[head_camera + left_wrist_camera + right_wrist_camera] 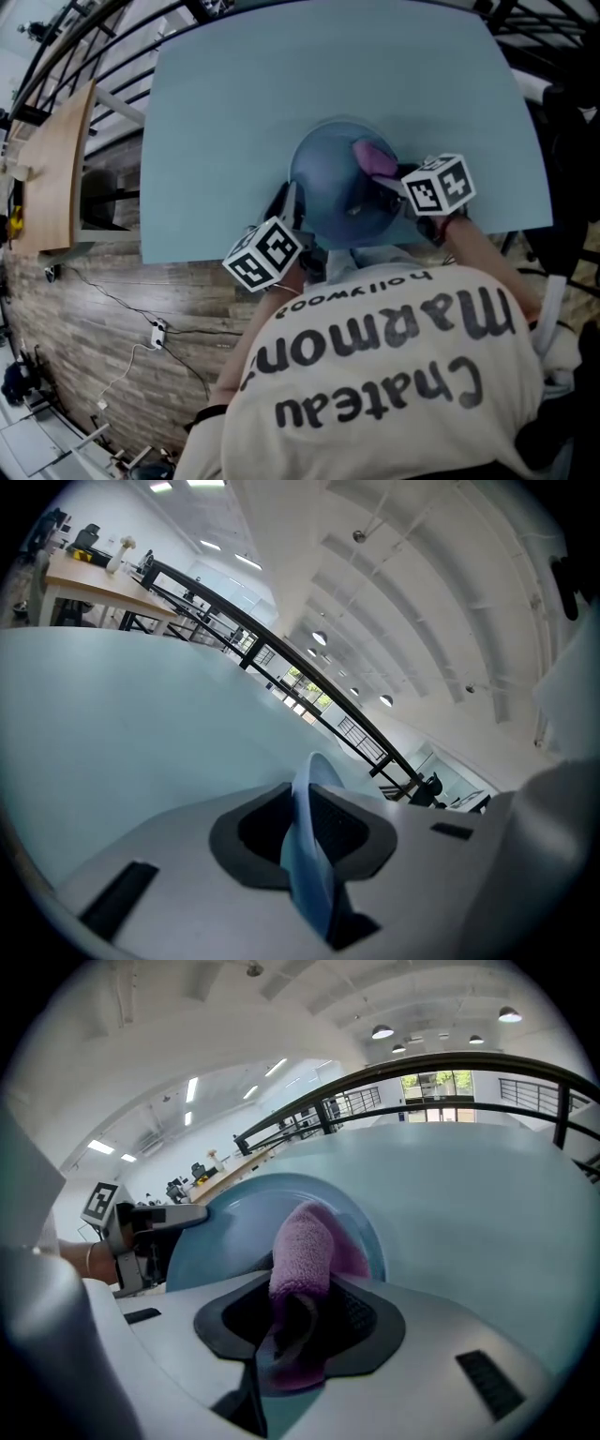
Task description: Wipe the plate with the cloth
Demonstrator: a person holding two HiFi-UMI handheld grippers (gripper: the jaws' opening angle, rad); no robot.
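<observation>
Head view: looking steeply down on a round blue plate at the near edge of a pale blue table. Near rim cut off by the shoulder of a cream printed shirt. Impossible to tell whether resting on the table or lifted clear. Pinched at its left rim by the left gripper, jaw tips largely hidden beside the marker cube. Lying on the plate's upper right, a fuzzy pink cloth, taken from the right by the right gripper.

Left gripper view: clenched on the plate's thin rim, seen edge-on between the dark pads; remainder of the plate out of frame.

Right gripper view: clamped on the cloth, bunched between the pads, free end lying against the plate's inner face. Plate's lower part hidden behind the gripper body.
</observation>
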